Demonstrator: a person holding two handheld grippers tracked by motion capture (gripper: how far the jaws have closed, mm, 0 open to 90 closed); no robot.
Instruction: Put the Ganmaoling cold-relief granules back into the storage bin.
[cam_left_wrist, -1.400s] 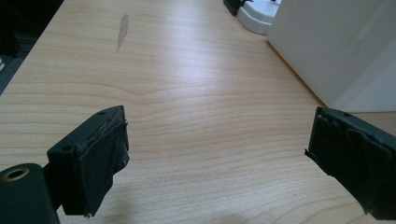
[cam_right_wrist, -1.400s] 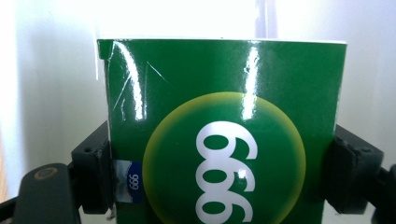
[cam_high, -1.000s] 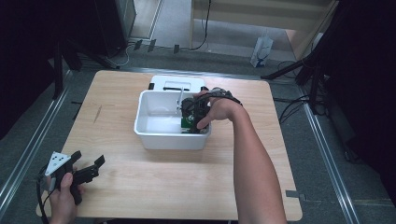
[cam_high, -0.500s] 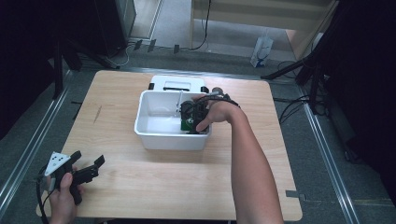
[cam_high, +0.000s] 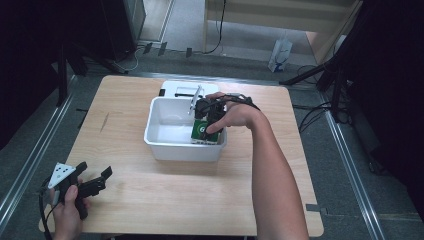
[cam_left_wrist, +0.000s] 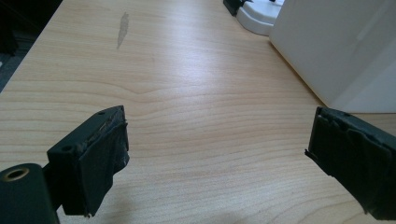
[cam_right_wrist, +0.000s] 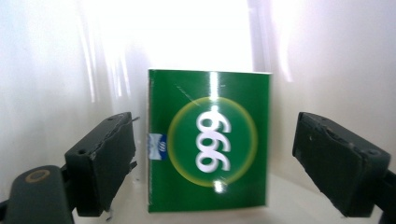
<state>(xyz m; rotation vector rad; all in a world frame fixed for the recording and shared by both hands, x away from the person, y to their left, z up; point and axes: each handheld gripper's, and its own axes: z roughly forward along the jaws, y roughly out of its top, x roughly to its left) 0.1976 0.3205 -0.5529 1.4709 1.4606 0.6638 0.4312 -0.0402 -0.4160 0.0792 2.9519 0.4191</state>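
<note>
Inside the white plastic tub (cam_high: 165, 145), the green "999" carton (cam_right_wrist: 208, 140) has just been released by the opening right gripper (cam_right_wrist: 212, 158); the left gripper (cam_left_wrist: 219, 163) is held wide, empty.

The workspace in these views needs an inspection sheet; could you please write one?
Surface: wooden table, with a grey smear.
Job's things: green box marked 999 stands inside the white tub, near its right wall.
Clutter: a white flat device behind the tub.
Grippers: right gripper over the tub, its jaws have just been opening and stand apart from the box between them; left gripper open, over bare table at the near left corner.
Cables: one trails from the left gripper; others lie on the floor behind the table.
Surroundings: grey floor, dark stands, a wooden bench at the back.
</note>
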